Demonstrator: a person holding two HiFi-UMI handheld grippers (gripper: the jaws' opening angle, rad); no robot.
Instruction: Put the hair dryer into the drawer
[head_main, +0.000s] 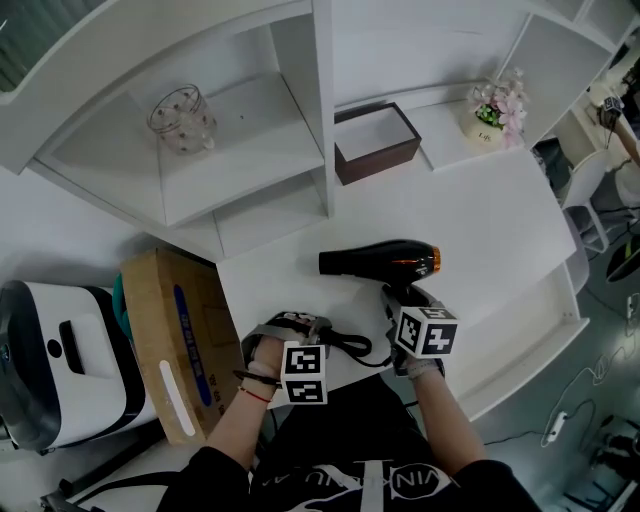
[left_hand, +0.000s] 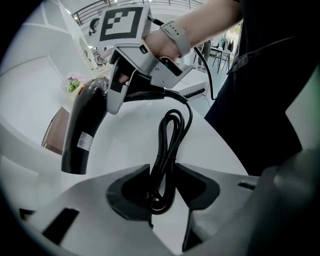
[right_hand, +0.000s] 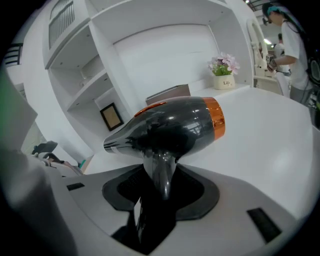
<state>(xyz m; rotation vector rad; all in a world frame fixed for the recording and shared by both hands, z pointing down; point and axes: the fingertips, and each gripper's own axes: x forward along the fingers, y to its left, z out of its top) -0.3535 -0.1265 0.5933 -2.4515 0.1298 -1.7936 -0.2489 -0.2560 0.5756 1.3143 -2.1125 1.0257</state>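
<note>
The right gripper (right_hand: 160, 192) clamped the dryer (head_main: 380, 260) by its handle (right_hand: 164, 162); the left gripper (left_hand: 161, 192) pinched the cord (left_hand: 172, 132); lifting both together seemed wisest.

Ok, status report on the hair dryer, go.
Right gripper jaws shut on hair dryer handle. Left gripper jaws shut on bundled power cord. Dryer on white desk, not in drawer yet. Nothing seen blocking.
</note>
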